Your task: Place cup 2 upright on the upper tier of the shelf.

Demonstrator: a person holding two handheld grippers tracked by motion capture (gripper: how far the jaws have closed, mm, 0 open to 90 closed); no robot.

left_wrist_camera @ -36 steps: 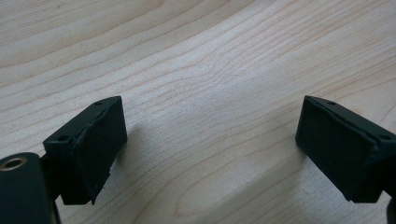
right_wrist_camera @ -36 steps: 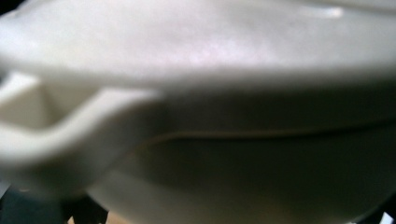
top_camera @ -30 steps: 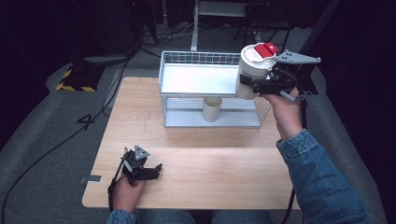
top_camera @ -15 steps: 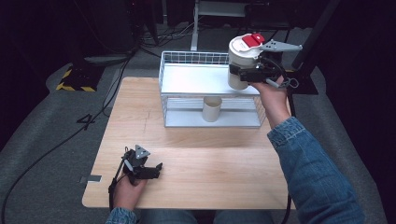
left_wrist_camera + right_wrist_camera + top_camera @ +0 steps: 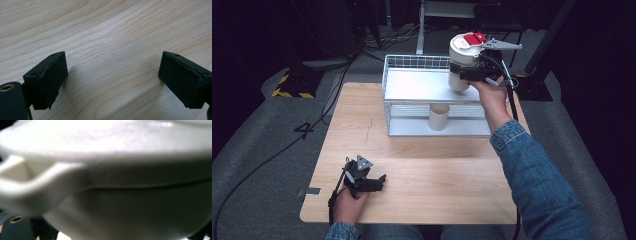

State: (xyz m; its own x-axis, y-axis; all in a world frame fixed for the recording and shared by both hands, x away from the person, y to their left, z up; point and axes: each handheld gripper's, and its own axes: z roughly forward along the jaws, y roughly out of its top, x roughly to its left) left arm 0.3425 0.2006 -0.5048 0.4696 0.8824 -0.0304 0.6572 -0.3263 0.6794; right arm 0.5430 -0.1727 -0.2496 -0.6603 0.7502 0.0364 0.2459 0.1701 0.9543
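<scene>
Right gripper (image 5: pixel 464 75) pinches the cream plastic jug with a red-capped lid (image 5: pixel 462 62), held upright in the air over the top shelf of the white wire two-tier rack (image 5: pixel 412 82). Cream cylindrical cup (image 5: pixel 438 117) stands on the rack's lower shelf. Left gripper (image 5: pixel 379 181) rests on the light wooden table (image 5: pixel 432 170) well in front of the rack, jaws spread, nothing between them.

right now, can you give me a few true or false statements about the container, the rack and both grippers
1. The right gripper holds a white container with a red cap above the wire rack. True.
2. The left gripper grips a cup. False: its fingers stand apart over bare wooden table.
3. A small white cup stands on the rack's lower level. True.
4. The container lies on its side on the table. False: it is upright in the air.
</scene>
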